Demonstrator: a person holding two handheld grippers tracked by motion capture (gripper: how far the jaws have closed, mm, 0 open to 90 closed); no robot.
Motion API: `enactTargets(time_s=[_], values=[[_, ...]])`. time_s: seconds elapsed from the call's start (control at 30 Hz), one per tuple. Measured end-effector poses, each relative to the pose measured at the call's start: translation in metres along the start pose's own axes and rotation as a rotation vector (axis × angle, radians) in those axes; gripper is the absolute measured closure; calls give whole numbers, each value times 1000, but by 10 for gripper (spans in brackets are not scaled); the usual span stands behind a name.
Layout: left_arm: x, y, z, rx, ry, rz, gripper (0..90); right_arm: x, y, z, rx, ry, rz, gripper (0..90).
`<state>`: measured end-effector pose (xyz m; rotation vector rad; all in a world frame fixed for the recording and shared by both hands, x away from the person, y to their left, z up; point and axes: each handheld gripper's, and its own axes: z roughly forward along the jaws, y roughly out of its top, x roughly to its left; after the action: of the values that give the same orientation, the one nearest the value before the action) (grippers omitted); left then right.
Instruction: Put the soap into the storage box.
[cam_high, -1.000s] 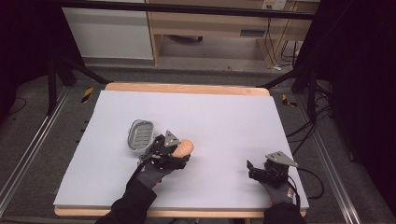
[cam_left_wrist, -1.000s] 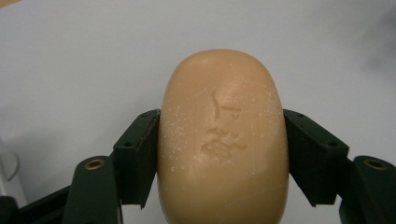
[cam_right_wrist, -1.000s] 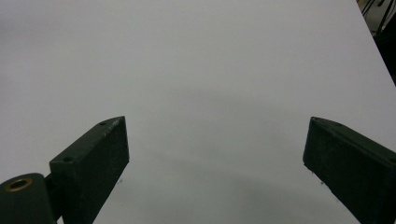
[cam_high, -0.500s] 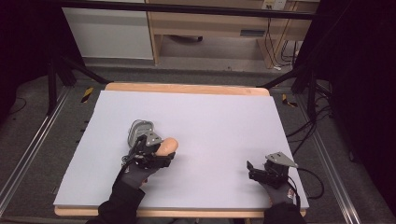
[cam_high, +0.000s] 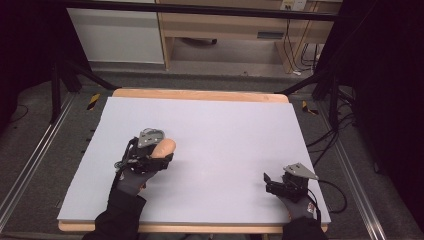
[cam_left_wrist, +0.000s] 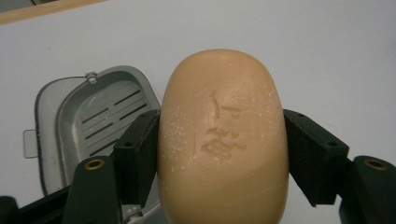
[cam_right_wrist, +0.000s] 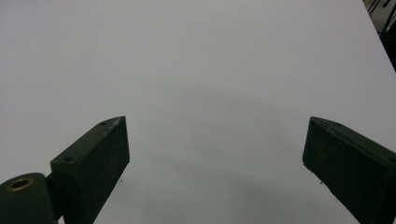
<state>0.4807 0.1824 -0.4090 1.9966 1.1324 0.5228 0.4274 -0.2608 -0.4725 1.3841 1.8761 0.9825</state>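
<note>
Your left gripper (cam_high: 159, 159) sits over the left half of the white tabletop (cam_high: 225, 130), its fingers (cam_left_wrist: 135, 149) clamped on the two long sides of a soap bar (cam_left_wrist: 223, 140). The soap bar is a rounded oval, tan to orange, smooth and matte, with a shallow stamped mark pressed into the middle of its upper face and a dusting of pale specks around that mark and along its left flank. In the left gripper view it stands out past the fingertips, held above the tabletop. Just behind and to the left of it in that view lies a grey plastic soap dish (cam_left_wrist: 88, 121), open side up, with slots cut in its floor and a small tab on its rim. Your right gripper (cam_high: 275, 182) rests near the front right corner of the tabletop, its fingers (cam_right_wrist: 93, 158) spread wide apart over bare white surface.
</note>
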Motion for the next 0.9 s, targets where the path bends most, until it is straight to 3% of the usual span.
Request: enactTargets(time_s=[0.6,0.9], values=[[35,7,4,-6,70,-65,318,2,2,2,0,5,-7,74],[42,5,15,8,97,-81,318,3,2,3,1,4,-8,73]])
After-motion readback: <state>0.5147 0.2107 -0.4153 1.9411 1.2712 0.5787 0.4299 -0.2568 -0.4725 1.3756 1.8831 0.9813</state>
